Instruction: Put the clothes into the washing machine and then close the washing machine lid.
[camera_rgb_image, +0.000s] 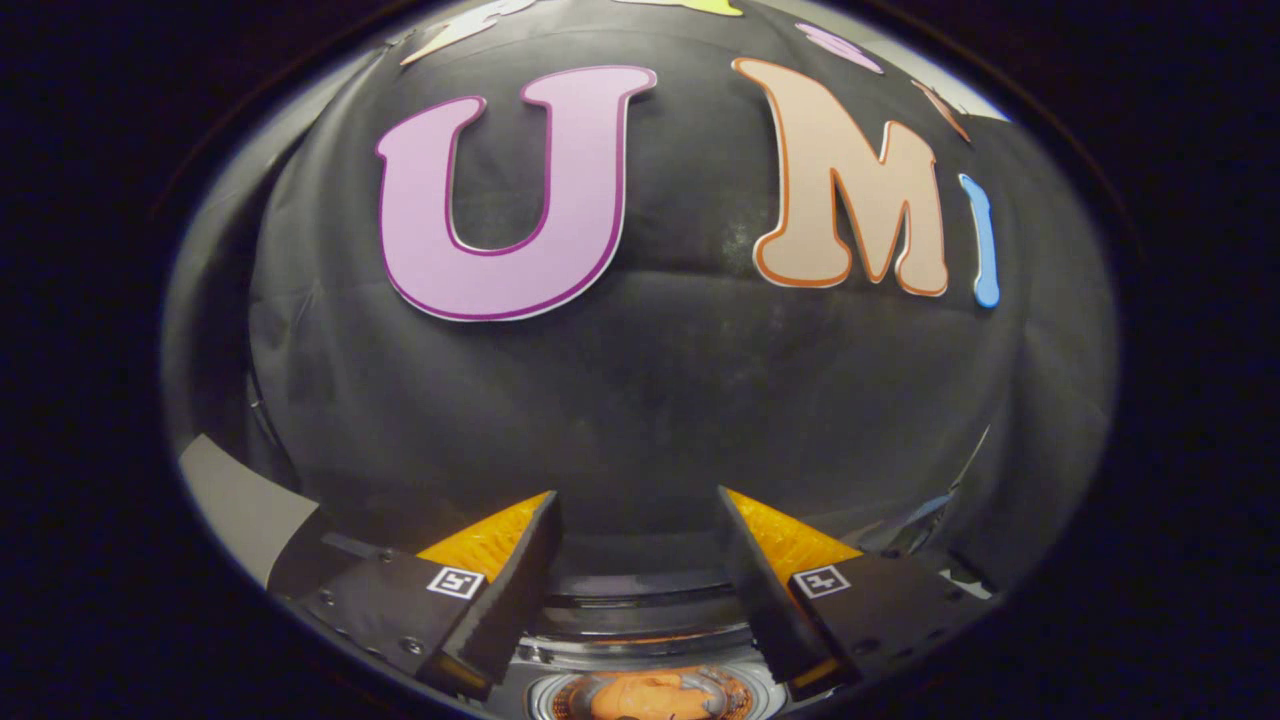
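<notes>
Gripper view: jaws spread empty above washing machine (640, 650), perhaps holding orange clothes (650, 697).

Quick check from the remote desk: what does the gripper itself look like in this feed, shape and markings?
The gripper has two wedge-shaped fingers tapering forward, each on a dark block body with small screws. Each block carries a small square black-and-white tag on top.

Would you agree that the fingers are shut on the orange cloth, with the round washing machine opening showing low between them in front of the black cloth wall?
Not quite: the gripper view shows the fingers spread apart, the gripper holding nothing. The orange cloth lies down inside the round washing machine opening, low between them, with the black cloth wall beyond.
</notes>
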